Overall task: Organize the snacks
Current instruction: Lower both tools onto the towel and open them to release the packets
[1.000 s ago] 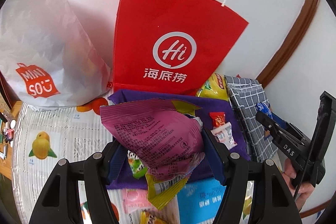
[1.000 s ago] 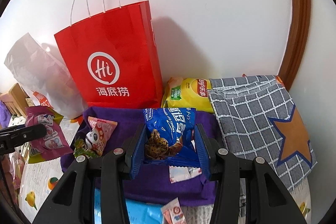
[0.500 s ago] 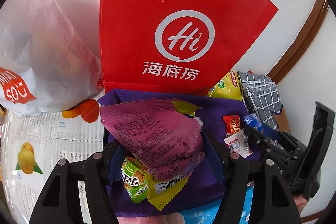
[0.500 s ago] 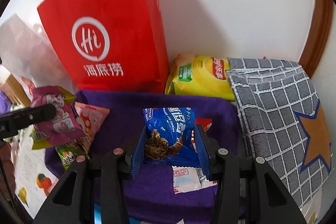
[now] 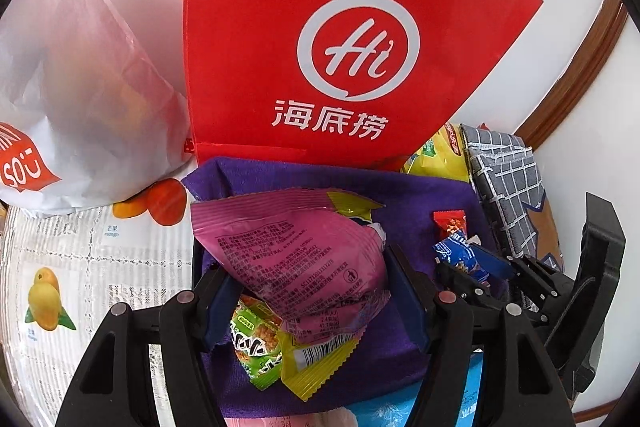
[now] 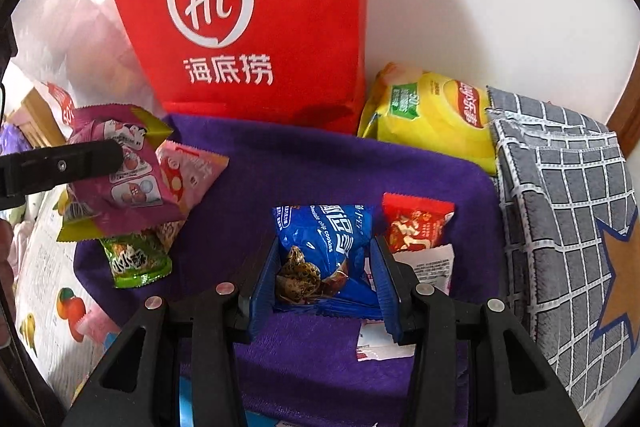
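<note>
My left gripper is shut on a pink snack bag and holds it over the left part of a purple cloth; the bag also shows in the right wrist view. My right gripper is shut on a blue cookie packet over the middle of the purple cloth. A green snack packet, a pink packet, a red packet and a white packet lie on the cloth.
A red paper bag stands against the wall behind the cloth. A white plastic bag is at the left. A yellow chip bag and a grey checked cloth bag lie at the right. A fruit-print table cover shows at the left.
Both grippers have moved forward toward the red bag and down over the purple cloth, each still holding its packet. The right gripper now sits close beside the left.
</note>
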### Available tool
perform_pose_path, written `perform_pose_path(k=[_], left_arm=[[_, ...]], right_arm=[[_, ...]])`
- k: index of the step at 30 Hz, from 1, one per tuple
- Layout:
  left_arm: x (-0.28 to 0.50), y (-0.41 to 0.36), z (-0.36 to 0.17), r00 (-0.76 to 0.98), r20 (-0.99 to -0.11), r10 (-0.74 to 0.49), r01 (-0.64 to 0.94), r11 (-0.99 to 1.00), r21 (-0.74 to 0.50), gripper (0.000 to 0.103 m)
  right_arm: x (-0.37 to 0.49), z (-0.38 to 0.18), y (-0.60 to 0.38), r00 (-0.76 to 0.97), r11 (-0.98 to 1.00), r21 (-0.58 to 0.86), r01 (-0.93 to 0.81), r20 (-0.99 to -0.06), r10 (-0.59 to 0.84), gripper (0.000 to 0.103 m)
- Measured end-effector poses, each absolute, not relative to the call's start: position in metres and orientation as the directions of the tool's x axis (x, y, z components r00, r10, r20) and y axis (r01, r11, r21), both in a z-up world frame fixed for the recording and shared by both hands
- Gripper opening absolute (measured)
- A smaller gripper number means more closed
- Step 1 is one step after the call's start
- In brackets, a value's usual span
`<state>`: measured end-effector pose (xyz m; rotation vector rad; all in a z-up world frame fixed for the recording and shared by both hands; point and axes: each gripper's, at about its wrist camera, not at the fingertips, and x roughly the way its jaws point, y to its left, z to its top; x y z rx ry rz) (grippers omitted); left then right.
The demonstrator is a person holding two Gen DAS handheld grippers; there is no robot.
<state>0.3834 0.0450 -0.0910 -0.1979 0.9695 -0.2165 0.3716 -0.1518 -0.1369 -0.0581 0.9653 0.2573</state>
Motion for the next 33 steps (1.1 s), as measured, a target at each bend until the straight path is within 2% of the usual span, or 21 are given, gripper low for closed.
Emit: perform_pose_path(k=[33], left_arm=[[0.391, 0.027, -0.105, 0.509, -0.825, -0.246, 0.116, 0.969, -0.218, 0.067]], right_arm=[[0.384, -0.15, -0.147, 0.486, 0.967, 0.048, -0.251, -0.857, 0.169, 0.046]])
